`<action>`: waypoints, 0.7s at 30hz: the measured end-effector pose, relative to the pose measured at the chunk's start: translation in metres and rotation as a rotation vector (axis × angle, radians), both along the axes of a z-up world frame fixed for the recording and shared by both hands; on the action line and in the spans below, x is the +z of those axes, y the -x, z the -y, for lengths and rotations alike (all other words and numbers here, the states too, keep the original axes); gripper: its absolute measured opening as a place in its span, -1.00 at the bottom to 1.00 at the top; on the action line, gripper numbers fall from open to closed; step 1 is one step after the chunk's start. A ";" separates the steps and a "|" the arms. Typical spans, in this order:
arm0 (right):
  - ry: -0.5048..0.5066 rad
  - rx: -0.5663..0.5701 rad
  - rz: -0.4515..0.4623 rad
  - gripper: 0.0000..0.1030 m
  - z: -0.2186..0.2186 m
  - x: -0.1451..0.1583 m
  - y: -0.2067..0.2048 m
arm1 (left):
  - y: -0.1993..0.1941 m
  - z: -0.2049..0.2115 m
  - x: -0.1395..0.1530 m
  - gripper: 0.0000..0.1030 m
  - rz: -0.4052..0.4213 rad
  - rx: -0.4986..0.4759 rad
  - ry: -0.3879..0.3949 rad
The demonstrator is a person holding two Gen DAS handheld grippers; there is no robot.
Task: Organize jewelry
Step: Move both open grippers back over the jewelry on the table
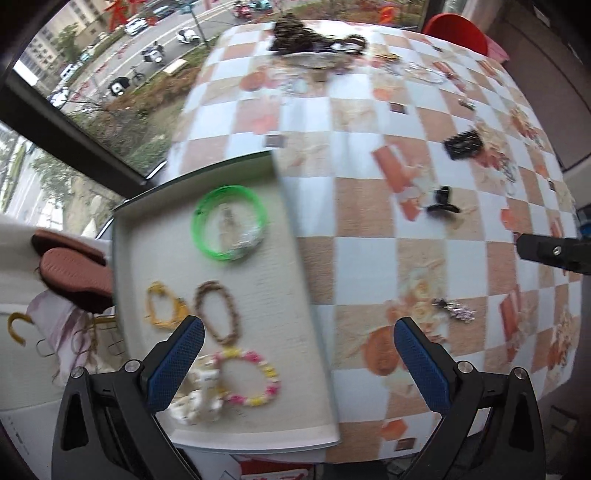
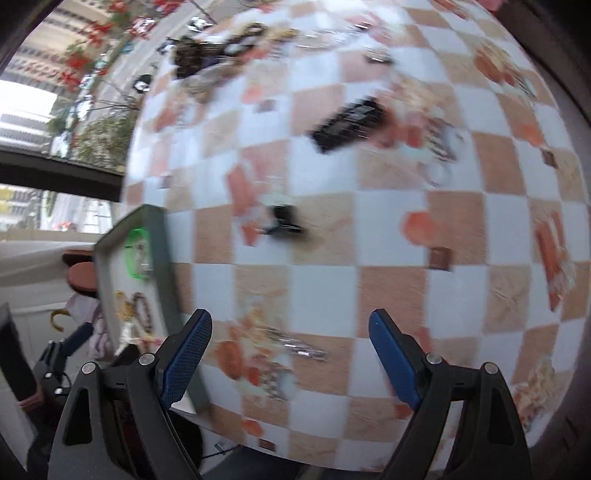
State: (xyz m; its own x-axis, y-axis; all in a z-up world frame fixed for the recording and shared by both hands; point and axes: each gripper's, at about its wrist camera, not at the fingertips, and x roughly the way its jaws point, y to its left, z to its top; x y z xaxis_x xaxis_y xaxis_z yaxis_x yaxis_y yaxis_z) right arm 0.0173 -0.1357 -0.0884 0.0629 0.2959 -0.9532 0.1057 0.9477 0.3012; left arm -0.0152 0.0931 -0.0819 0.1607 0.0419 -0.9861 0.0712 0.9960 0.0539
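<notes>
A grey tray lies at the table's left edge and holds a green bangle, a yellow bracelet, a brown bead bracelet, a pink-and-yellow bead bracelet and white pieces. My left gripper hangs open over the tray's right rim, nothing between its blue pads. My right gripper is open above the checkered cloth, over a small silver clip. The same silver clip, a black claw clip and a black comb clip lie loose on the cloth.
A pile of dark jewelry sits at the far table edge, with more small pieces to its right. A window runs along the left. Brown slippers lie below the tray's left side. A red chair stands behind the table.
</notes>
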 end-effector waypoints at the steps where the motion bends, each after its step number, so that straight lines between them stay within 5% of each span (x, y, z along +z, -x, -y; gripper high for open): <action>1: 0.009 -0.012 -0.006 0.72 0.006 -0.002 0.001 | -0.002 0.006 -0.001 1.00 -0.005 -0.007 0.008; 10: 0.050 -0.035 -0.018 0.72 0.043 -0.014 -0.005 | -0.020 0.040 -0.017 1.00 -0.055 0.021 0.055; 21: 0.172 0.213 0.098 0.72 0.049 -0.014 -0.043 | -0.044 0.065 -0.038 1.00 -0.101 0.108 0.099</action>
